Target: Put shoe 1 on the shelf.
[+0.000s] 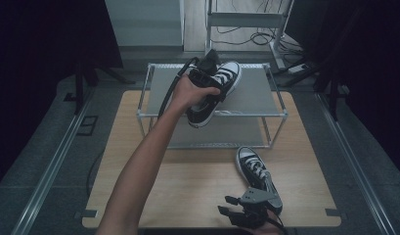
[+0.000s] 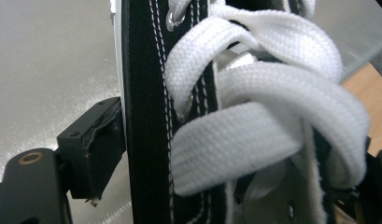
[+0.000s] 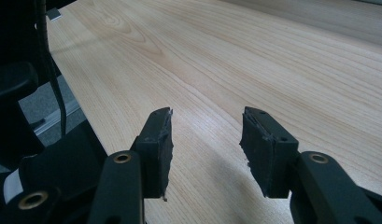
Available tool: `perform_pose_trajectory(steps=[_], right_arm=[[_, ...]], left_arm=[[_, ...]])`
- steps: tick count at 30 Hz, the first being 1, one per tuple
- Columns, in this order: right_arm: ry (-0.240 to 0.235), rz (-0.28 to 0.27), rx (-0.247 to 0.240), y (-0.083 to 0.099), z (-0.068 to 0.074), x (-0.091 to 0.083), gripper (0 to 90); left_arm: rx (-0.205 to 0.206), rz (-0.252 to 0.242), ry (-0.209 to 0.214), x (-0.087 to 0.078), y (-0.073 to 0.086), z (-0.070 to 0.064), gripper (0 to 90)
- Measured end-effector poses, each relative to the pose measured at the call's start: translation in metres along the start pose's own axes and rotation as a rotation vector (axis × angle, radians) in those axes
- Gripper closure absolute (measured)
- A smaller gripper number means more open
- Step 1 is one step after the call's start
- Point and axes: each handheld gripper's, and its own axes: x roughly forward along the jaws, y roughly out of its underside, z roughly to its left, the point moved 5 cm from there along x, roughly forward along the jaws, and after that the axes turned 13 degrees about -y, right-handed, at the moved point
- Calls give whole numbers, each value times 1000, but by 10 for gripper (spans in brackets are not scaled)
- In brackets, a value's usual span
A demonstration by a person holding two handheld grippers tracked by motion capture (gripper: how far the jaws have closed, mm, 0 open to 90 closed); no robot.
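Currently the left gripper (image 1: 206,68) is holding a black-and-white sneaker (image 1: 214,95) over the top shelf of the wire shoe rack (image 1: 256,95), which is standing at the far side of the table (image 1: 197,181). Its jaws are clamped on the shoe's side wall by the laces. The second sneaker (image 1: 256,171) is lying on the table in front of the rack, just ahead of the right gripper (image 1: 233,204), whose jaws are standing apart with nothing between them. My read: the step is placing shoe one on the top shelf. To do it well, level the sole first, since the shoe is hanging tilted, then lower until the sole is sitting flat before releasing; keep it to one side so the other shoe fits beside it. The left gripper view is giving the grip detail: one pad (image 2: 93,140) pressing the black canvas (image 2: 144,116), white laces (image 2: 254,116) bunched close, grey shelf surface behind. The high view is giving the overall layout instead. The right gripper view is showing bare wood grain beneath its open jaws.
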Motion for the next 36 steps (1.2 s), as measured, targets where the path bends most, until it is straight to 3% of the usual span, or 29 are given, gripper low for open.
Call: perform_pose_trajectory(steps=[8,10,14,31,36], right_arm=[[-2,-3,1,0,0,1,531],[-4,-4,-1,0,0,1,532],[-10,-6,3,0,0,0,531],[-11,-14,11,0,-1,-2,534],[-11,-17,10,0,-1,-2,535]], left_arm=[[-79,32,-36,11,-18,7,164],[-116,37,-75,16,-26,11,163],[-147,47,-86,18,-32,14,163],[-261,96,-135,33,-45,26,163],[-325,105,-174,38,-45,34,163]])
